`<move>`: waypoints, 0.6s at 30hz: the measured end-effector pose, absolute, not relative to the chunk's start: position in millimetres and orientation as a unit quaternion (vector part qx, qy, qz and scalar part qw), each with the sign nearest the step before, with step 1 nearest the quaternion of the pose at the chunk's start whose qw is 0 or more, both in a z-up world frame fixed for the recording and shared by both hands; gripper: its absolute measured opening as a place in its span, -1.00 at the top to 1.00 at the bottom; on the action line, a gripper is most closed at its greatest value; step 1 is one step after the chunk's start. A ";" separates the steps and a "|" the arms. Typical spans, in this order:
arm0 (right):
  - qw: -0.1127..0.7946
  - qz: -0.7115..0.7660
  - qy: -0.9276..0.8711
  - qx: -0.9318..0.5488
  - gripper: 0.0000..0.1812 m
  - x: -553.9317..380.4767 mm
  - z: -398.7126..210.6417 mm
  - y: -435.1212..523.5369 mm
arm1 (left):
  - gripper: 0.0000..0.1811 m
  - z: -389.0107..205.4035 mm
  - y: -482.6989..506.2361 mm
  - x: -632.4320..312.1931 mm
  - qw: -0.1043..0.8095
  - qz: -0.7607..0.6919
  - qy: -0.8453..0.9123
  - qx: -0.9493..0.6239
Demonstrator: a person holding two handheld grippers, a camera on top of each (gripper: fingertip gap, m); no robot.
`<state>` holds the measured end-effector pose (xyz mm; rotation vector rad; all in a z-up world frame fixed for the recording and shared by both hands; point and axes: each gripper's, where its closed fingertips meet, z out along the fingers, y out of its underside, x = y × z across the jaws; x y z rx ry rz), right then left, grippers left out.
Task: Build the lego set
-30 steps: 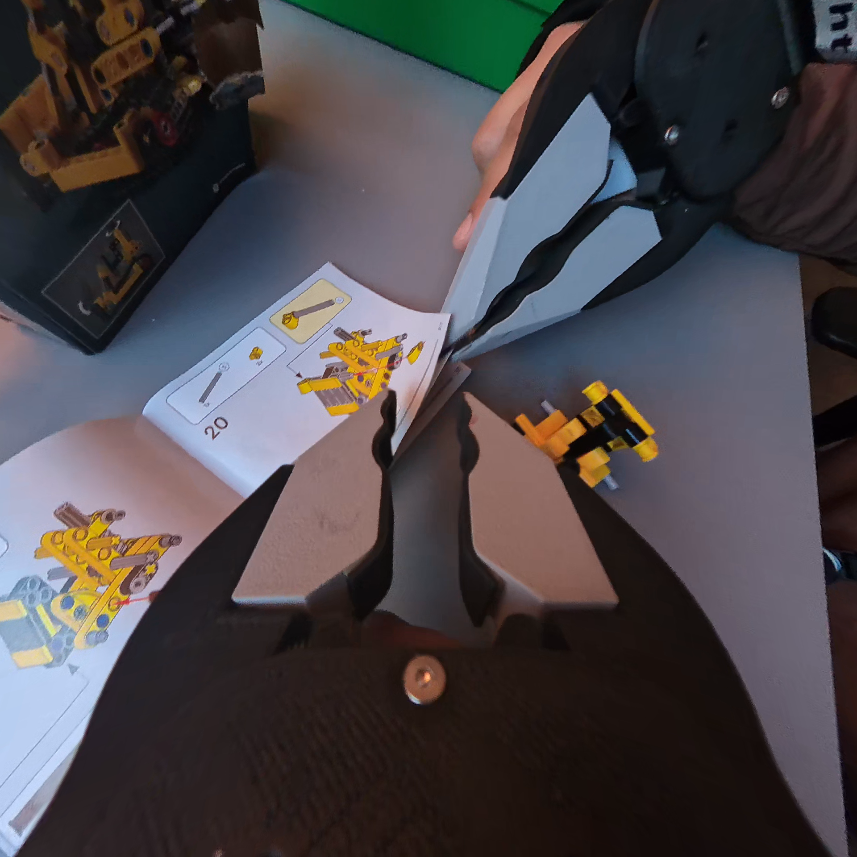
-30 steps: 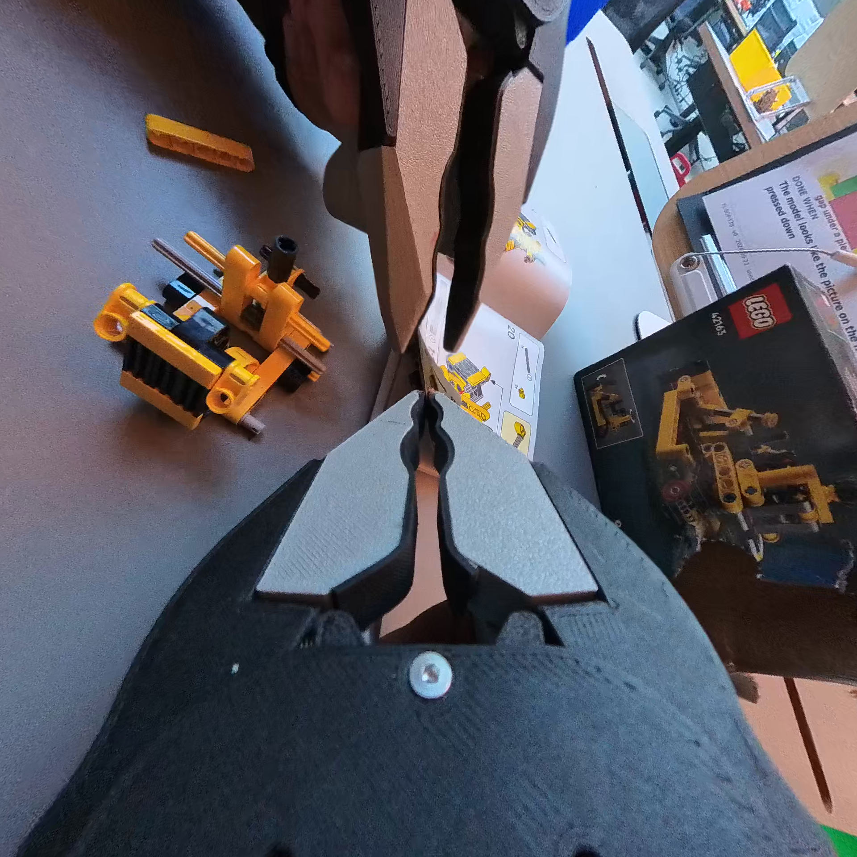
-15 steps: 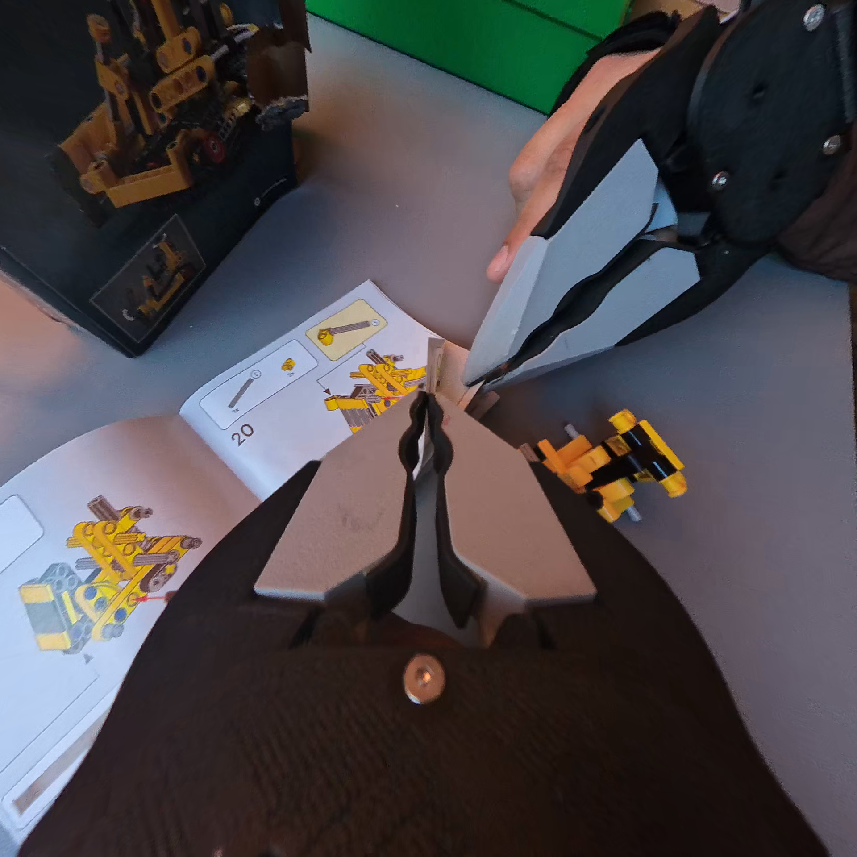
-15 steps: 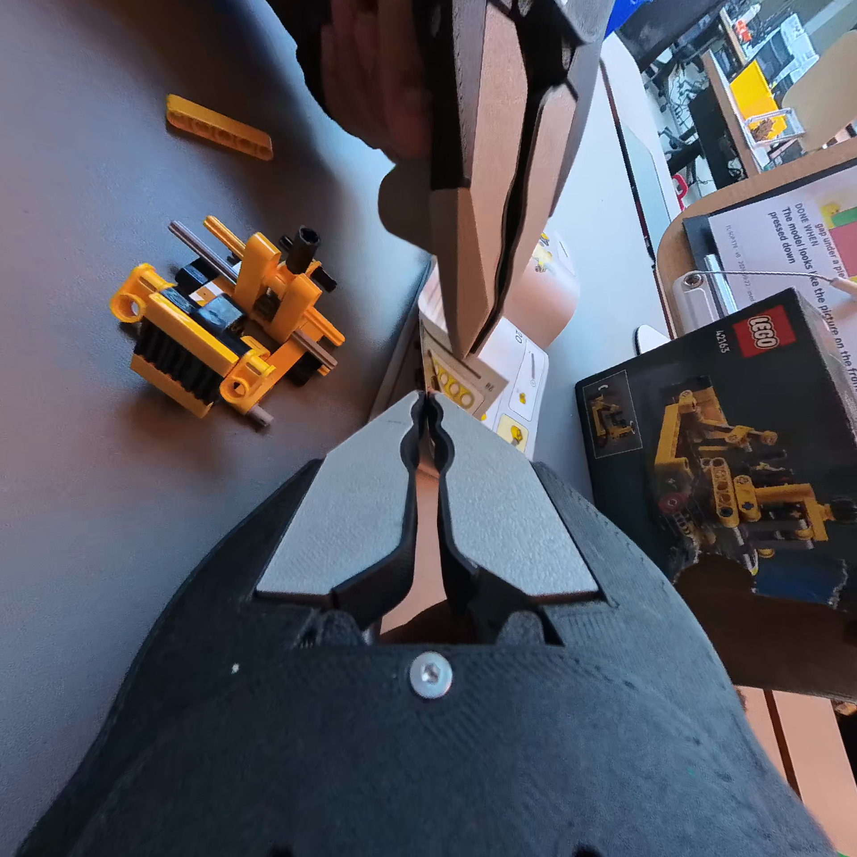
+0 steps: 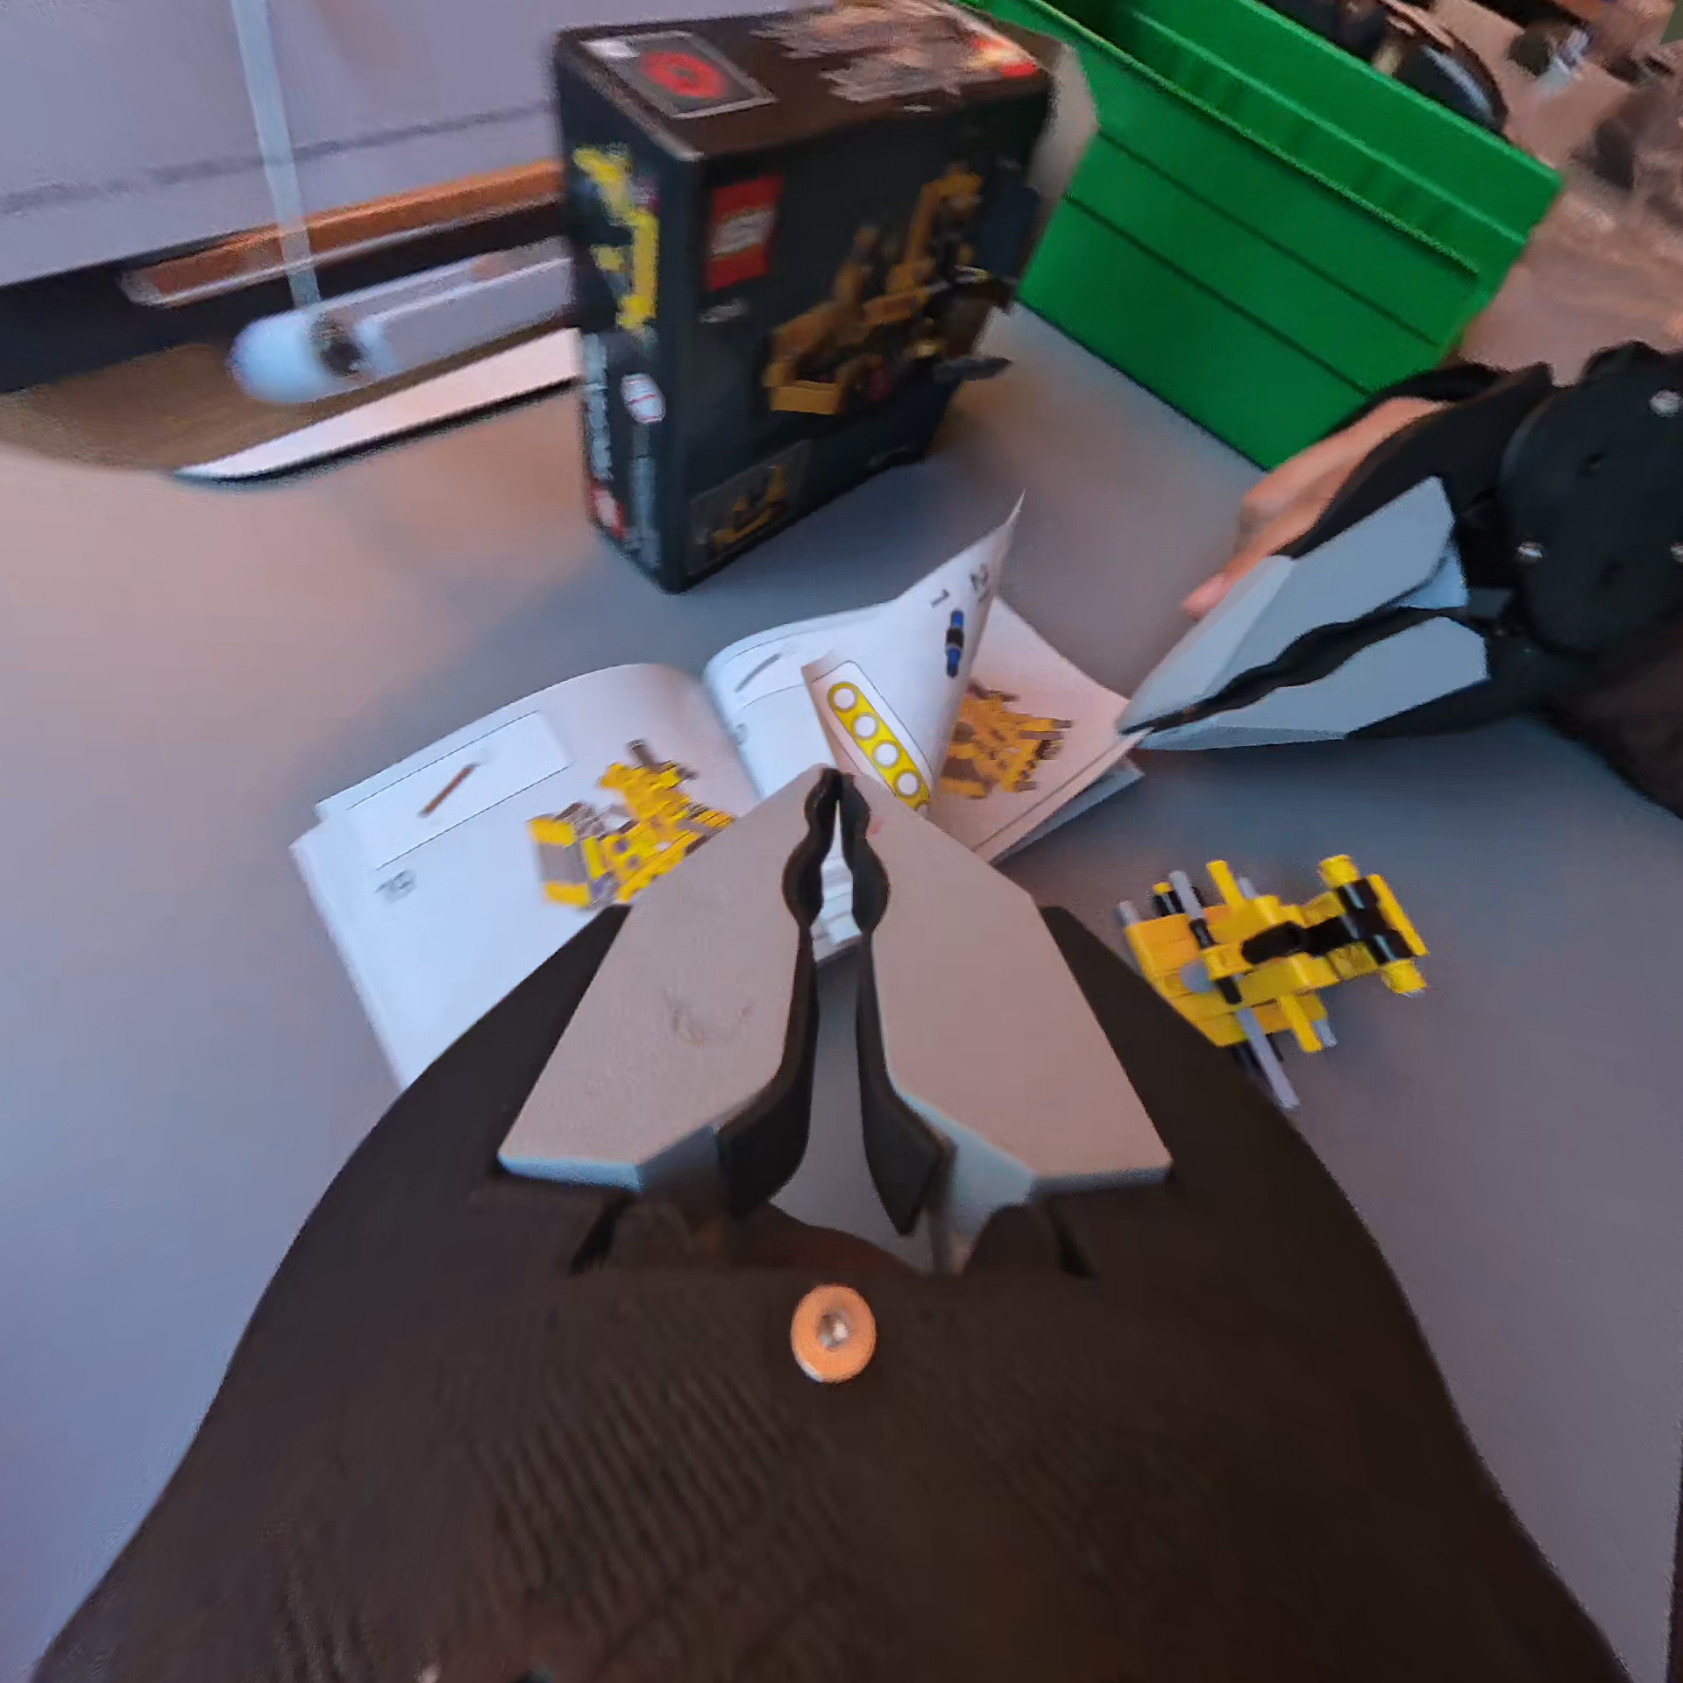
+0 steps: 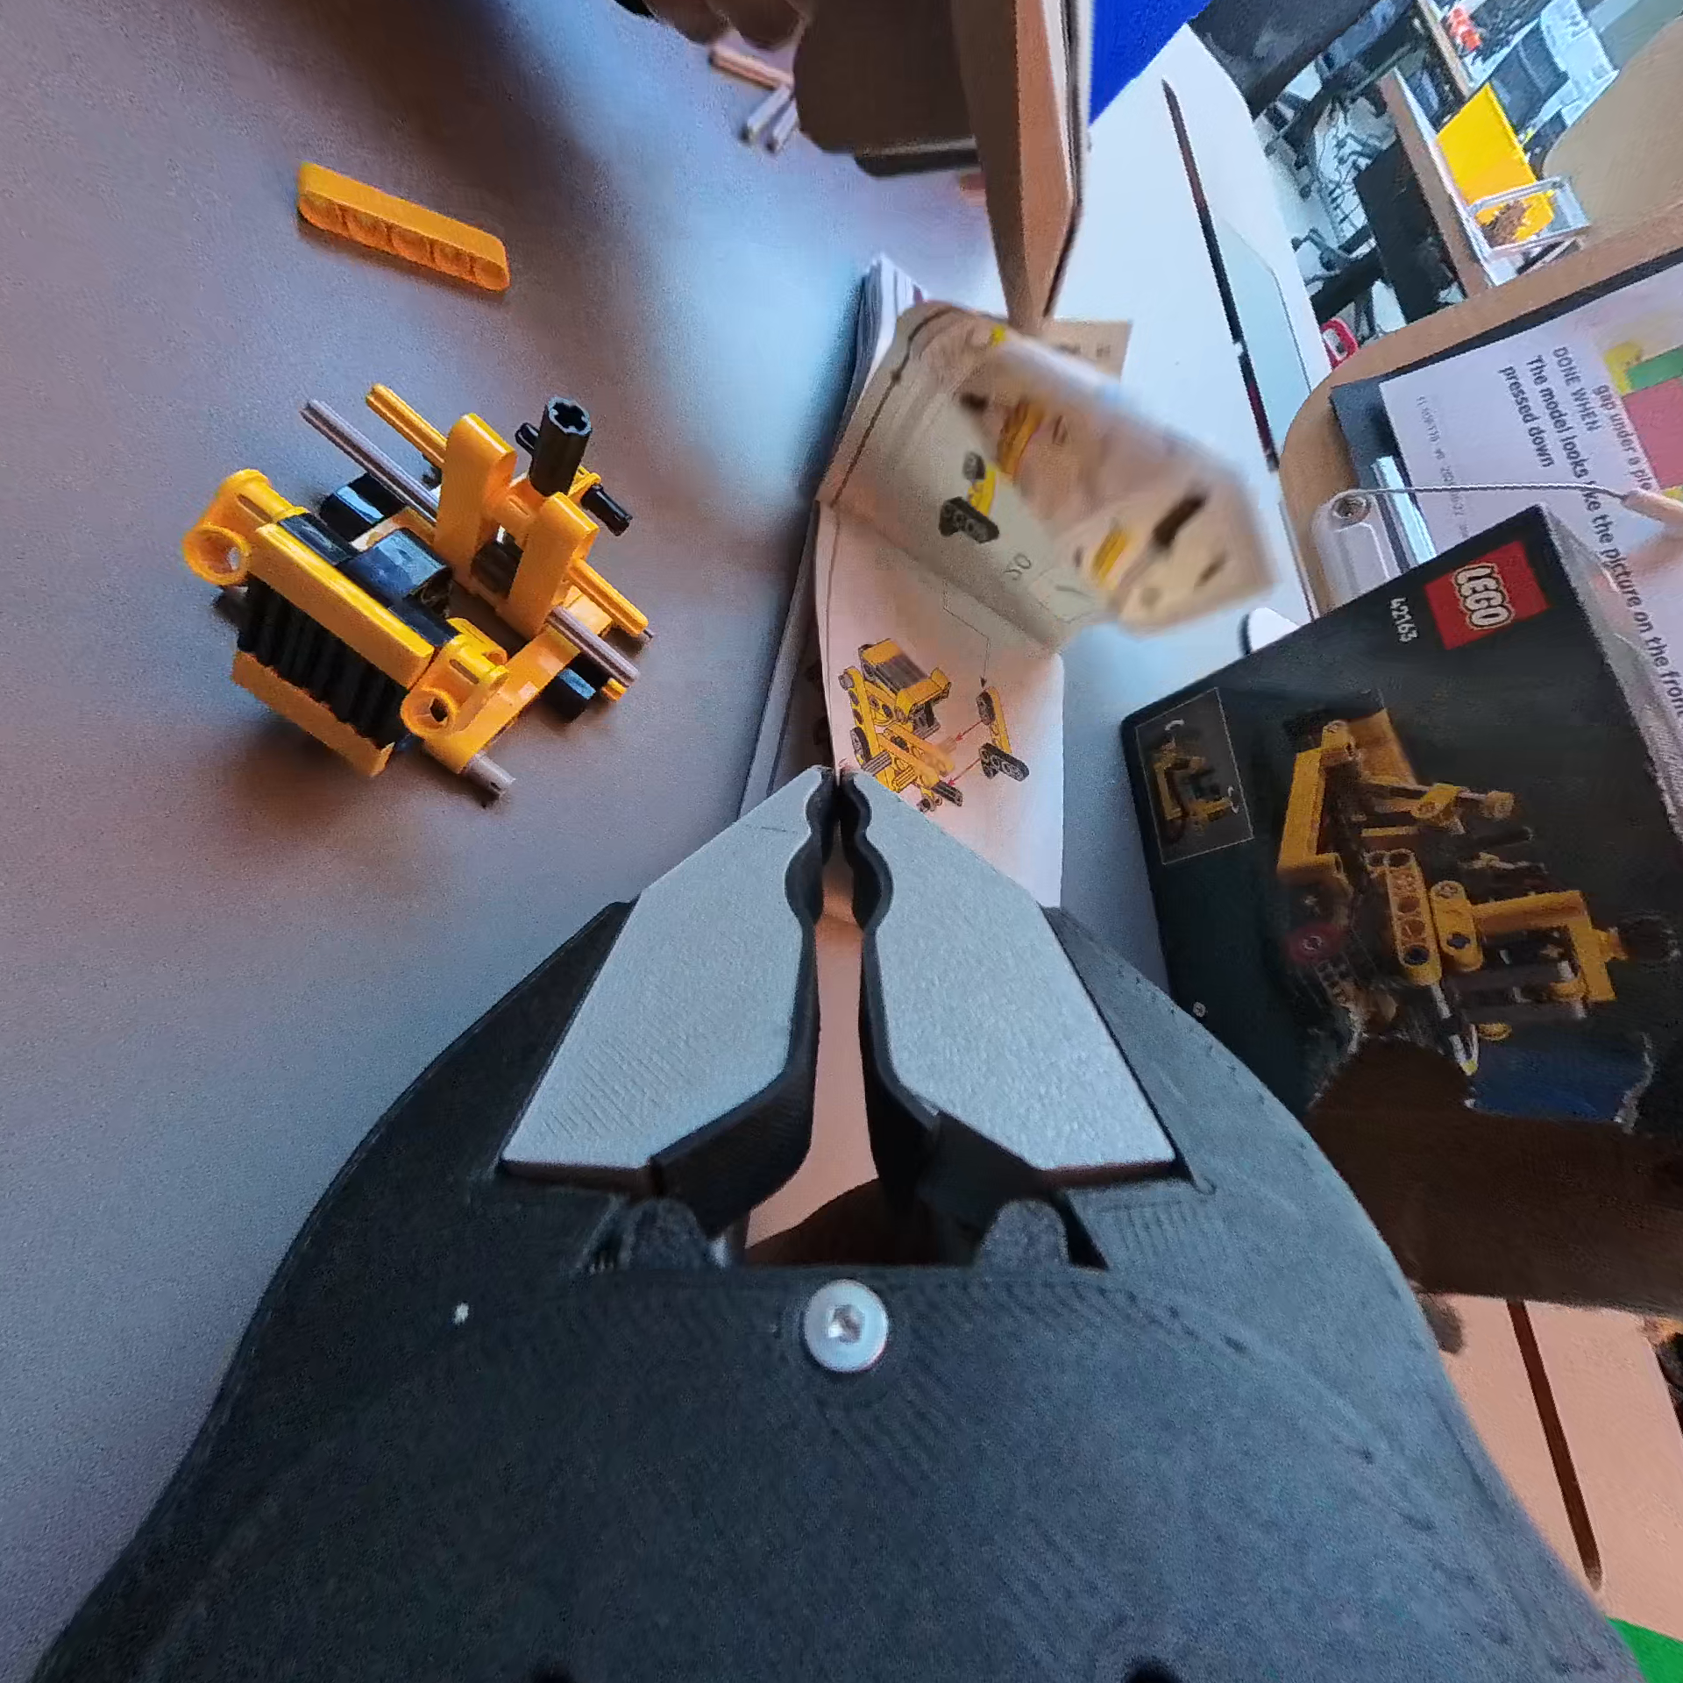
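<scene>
An instruction booklet (image 5: 474, 865) lies open on the grey table. My left gripper (image 5: 833, 801) is shut on one page (image 5: 911, 674) and holds it up off the booklet. The right wrist view shows that page (image 6: 1075, 474) blurred in the air under the left gripper's fingers (image 6: 1029, 182). My right gripper (image 6: 838, 779) is shut, with its tips at the edge of the booklet's right page (image 6: 938, 637). It also shows in the left wrist view (image 5: 1129, 729). The part-built yellow and black model (image 5: 1266, 956) stands beside the booklet (image 6: 410, 592).
The black set box (image 5: 801, 273) stands behind the booklet and also shows in the right wrist view (image 6: 1412, 865). A green crate (image 5: 1275, 228) is at the back right. A loose yellow beam (image 6: 401, 228) and grey axles (image 6: 765, 118) lie beyond the model. My right fingertips sit around 12 cm from my left ones.
My left gripper closed on a booklet page, then rose and pulled back, lifting the page over. My right gripper stayed shut at the booklet's right edge.
</scene>
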<state>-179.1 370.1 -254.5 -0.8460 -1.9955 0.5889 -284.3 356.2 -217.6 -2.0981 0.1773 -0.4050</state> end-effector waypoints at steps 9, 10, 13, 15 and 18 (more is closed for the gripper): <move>0.437 0.234 -0.797 -0.344 1.00 -174.1 -252.0 377.5 | 1.00 -239.9 315.0 -344.1 0.480 -0.084 -0.071 -0.870; 0.434 0.236 -0.798 -0.347 1.00 -172.9 -253.1 378.9 | 1.00 -244.7 309.6 -344.2 0.472 -0.073 -0.072 -0.876; 0.429 0.235 -0.796 -0.356 1.00 -171.0 -255.7 384.7 | 0.99 -253.6 296.4 -343.3 0.458 -0.056 -0.077 -0.884; 0.429 0.230 -0.795 -0.362 1.00 -170.7 -257.2 388.2 | 0.97 -253.4 289.3 -344.5 0.456 -0.041 -0.076 -0.886; 0.431 0.229 -0.793 -0.365 1.00 -169.8 -255.9 390.9 | 0.86 -244.2 280.4 -348.7 0.459 -0.009 -0.069 -0.886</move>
